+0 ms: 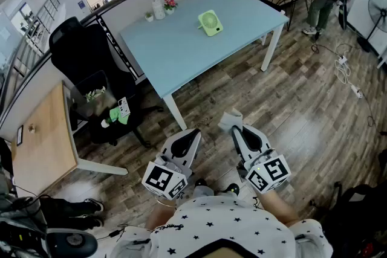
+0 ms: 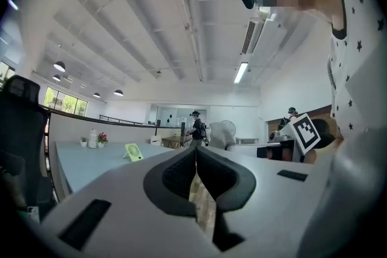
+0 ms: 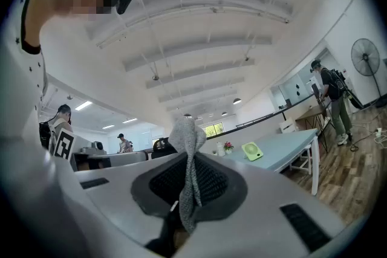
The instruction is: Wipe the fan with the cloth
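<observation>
cloth clamped, fan not touched yet

the grey cloth [image 3: 183,133] was held pinched in the right gripper [image 3: 187,160], jaws closed on it, with its bunched end sticking up past the tips. the left gripper [image 2: 195,153] was seen with its jaws pressed together and nothing between them. both were held low over the wood floor [image 1: 302,99], close to the body and well apart from the light blue worktop [image 1: 175,54]. the small green fan [image 1: 210,23] was stood upright toward the worktop's far side, with a little flower pot [image 1: 170,5] and a white jar [image 1: 158,9] set near the far edge. a black office chair [image 1: 84,57] was parked to the worktop's left.
</observation>
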A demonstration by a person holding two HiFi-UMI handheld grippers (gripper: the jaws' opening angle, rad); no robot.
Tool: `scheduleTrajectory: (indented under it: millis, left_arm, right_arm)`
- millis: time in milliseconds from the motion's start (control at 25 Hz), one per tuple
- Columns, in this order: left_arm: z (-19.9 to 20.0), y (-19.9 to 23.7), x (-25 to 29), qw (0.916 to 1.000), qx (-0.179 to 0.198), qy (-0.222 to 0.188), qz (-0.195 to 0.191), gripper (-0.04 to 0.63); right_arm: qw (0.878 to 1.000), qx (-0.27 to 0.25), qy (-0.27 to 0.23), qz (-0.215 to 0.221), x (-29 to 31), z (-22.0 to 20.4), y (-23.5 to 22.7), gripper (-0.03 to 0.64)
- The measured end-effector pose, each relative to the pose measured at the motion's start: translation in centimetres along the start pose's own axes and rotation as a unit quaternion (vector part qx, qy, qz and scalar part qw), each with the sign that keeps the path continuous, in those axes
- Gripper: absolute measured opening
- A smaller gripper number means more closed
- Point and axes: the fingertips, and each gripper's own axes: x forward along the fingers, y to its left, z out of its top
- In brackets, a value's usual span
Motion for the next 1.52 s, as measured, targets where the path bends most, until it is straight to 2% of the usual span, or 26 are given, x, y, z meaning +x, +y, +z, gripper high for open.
scheduleTrajectory:
  millis: [360, 840, 1320, 1520]
  left_arm:
    - [-0.3, -0.9, 0.4, 0.9999, -0.007, 0.004, 0.006, 0.031]
    - [-0.6, -3.5, 3.0, 0.9999, -0.002, 0.013, 0.009, 0.031]
    - [-0.6, -8.9, 6.0, 0.9996, 0.020, 0.011, -0.015, 0.031]
    - [-1.0, -9.7, 6.5, 0.9993, 0.025, 0.019, -0.018, 0.031]
  right_arm:
    - [1.000, 0.006, -0.001, 0.001, -1.0, 0.0, -0.7, 0.029]
    - [0.999, 0.034, -0.018, 0.003, -3.5, 0.8, -3.9, 0.029]
    - [0.998, 0.037, -0.041, 0.005, -8.0, 2.0, -6.6, 0.029]
    - [0.998, 0.039, -0.043, -0.001, -8.9, 2.0, -7.5, 0.029]
